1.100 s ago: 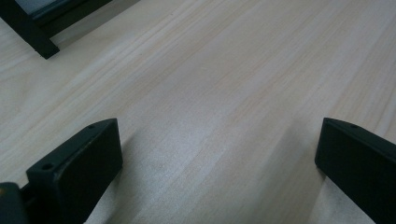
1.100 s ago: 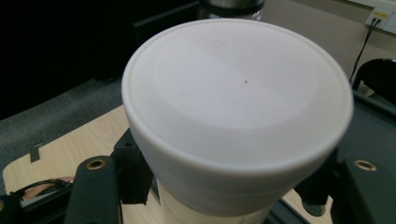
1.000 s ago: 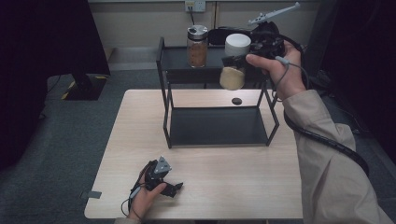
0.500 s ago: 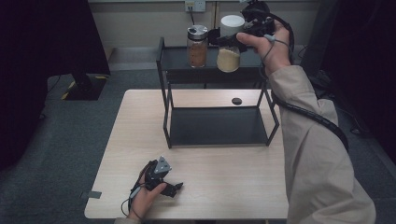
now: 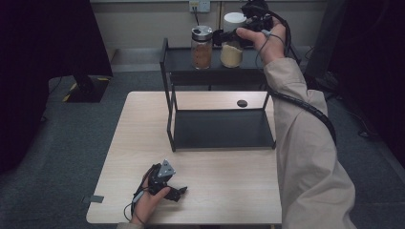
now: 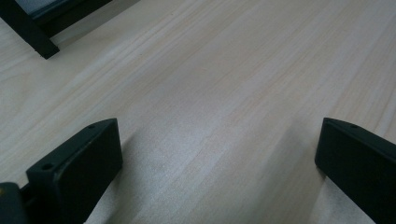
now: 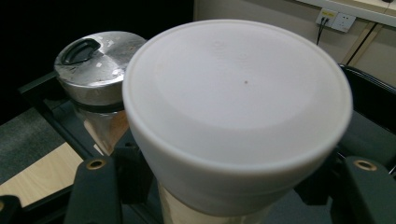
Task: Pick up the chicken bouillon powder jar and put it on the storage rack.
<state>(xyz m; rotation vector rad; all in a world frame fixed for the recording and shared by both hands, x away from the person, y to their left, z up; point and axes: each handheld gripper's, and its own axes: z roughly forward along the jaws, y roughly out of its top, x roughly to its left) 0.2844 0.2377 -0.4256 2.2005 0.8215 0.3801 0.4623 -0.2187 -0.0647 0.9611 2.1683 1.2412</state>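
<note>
Dim room with dark edges (table (image 5: 215,191) evenly lit); white lid (image 7: 236,112) looms soft, slightly blurred.

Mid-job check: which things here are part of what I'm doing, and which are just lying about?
In the job:
- white-lidded glass jar of pale powder, clamped in the right gripper
- black metal two-tier shelf, jar at its top tier

Lying about:
- steel-lidded glass jar of brown contents on the top tier
- left gripper, open, on the light wooden table

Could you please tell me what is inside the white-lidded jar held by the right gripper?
The white-lidded jar holds a pale beige powder or grain filling its lower part; the white lid hides whatever lies above that.
</note>
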